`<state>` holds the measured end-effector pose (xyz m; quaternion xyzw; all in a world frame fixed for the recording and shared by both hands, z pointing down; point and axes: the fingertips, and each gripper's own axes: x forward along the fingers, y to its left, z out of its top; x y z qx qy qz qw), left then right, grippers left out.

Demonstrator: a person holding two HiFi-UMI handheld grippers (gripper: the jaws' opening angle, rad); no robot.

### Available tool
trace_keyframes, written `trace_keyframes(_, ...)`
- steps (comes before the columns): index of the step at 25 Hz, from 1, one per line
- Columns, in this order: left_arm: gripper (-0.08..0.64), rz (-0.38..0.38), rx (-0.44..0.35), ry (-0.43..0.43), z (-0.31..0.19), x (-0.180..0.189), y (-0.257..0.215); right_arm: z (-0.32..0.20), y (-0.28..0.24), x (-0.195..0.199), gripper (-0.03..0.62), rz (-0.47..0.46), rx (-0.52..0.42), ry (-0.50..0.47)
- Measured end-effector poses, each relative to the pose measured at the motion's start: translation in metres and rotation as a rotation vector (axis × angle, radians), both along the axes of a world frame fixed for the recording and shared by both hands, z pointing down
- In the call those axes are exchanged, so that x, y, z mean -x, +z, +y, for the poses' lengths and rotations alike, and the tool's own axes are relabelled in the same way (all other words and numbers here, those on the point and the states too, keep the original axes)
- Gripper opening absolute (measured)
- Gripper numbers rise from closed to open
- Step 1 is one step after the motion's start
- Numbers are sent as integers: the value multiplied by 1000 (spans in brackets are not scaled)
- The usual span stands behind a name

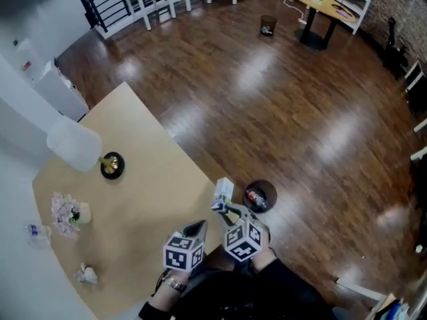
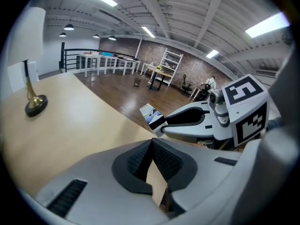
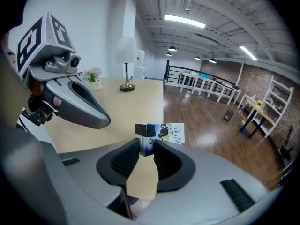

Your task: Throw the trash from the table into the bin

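Observation:
A small blue and white carton (image 1: pixel 223 194) is pinched at its dark end by my right gripper (image 1: pixel 231 210), over the table's near right edge. The right gripper view shows the carton (image 3: pixel 161 132) sticking out past the jaws of the right gripper (image 3: pixel 146 150). A dark round bin (image 1: pixel 260 196) with trash inside stands on the wood floor just right of the carton. My left gripper (image 1: pixel 198 227) hovers beside the right one with jaws shut and nothing between them (image 2: pixel 151 143). The carton (image 2: pixel 151 115) also shows in the left gripper view.
The beige table (image 1: pixel 147 199) carries a white-shaded lamp (image 1: pixel 75 145) on a brass base (image 1: pixel 112 165), a small flower pot (image 1: pixel 67 212), a plastic bottle (image 1: pixel 37 232) and a crumpled tissue (image 1: pixel 87 273). Wood floor spreads beyond; another small bin (image 1: pixel 267 27) and a round table (image 1: pixel 321 5) stand far off.

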<state>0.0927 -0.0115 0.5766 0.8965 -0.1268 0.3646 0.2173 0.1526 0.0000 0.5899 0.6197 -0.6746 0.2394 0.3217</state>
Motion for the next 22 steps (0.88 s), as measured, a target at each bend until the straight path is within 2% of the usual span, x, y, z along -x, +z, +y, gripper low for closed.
trace_keyframes(6, 4, -16, 7, 170, 52, -83, 14, 64, 24, -81, 110, -29, 47, 169)
trace_keyframes(12, 3, -59, 34, 260, 95, -128, 34, 103, 69, -127, 110, -96, 87, 241)
trace_keyframes(19, 3, -106, 95, 299, 129, -170, 86, 119, 203, -171, 110, -211, 202, 282)
trace_keyframes(22, 2, -98, 67, 301, 131, -193, 100, 116, 272, -186, 110, -241, 252, 304)
